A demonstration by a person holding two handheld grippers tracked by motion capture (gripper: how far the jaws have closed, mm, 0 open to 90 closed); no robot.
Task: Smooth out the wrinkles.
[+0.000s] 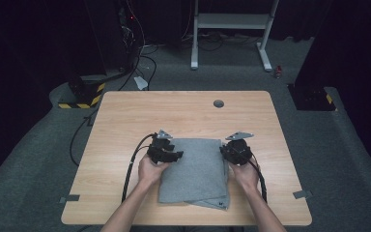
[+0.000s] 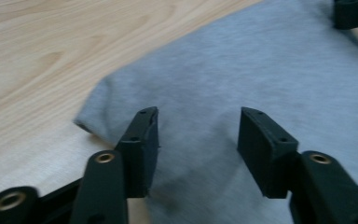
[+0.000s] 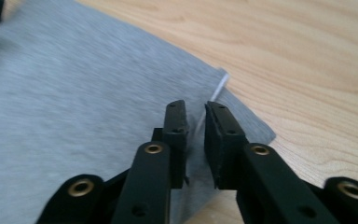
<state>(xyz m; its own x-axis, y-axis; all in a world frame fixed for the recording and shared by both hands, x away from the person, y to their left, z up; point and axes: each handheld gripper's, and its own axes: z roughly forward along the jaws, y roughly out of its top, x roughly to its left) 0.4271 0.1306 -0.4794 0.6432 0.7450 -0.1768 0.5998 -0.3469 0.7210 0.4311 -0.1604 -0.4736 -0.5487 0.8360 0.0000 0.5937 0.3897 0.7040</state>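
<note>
A folded grey cloth [image 1: 193,169] lies on the near half of the wooden table [image 1: 183,111]. My left gripper [image 1: 166,153] is at the cloth's upper left corner. In the left gripper view it [image 2: 198,126] stands open, jaws wide apart just above the cloth [image 2: 261,70]. My right gripper [image 1: 234,152] is at the upper right edge. In the right gripper view its jaws [image 3: 196,116] are nearly together, with the cloth's [image 3: 74,93] thin raised edge running between them. A lower layer of the cloth pokes out at the near right corner.
A round grey grommet [image 1: 218,103] sits in the table's far middle. Black cables [image 1: 128,174] trail from both grippers toward the near edge. Beyond the table stand a white frame [image 1: 232,29] and a black post with a striped base [image 1: 84,94].
</note>
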